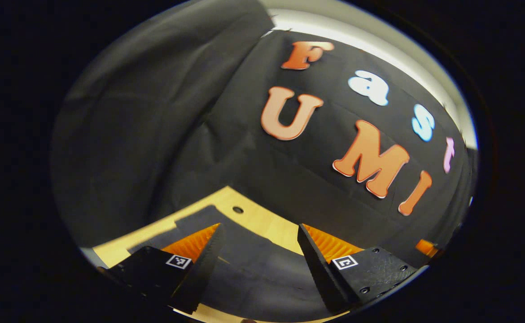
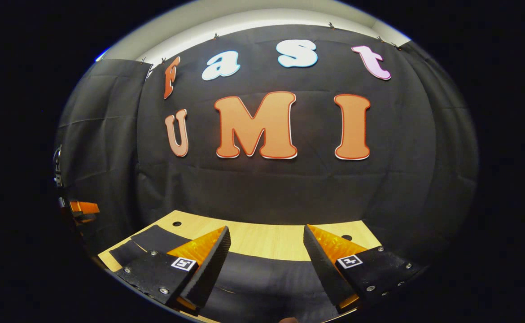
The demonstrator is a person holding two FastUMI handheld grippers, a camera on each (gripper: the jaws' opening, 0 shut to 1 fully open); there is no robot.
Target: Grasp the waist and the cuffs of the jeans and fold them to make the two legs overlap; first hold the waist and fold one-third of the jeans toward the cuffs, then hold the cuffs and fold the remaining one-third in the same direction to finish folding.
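Hand-held gripper (image 2: 262,264) agape, jeans (image 2: 262,278) seemingly beneath

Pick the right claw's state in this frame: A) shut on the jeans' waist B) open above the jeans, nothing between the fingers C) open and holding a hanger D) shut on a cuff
B: in the right gripper view the right claw stands with its fingers wide apart, nothing clamped, and the dark jeans lie flat on the wooden table beneath the gap.
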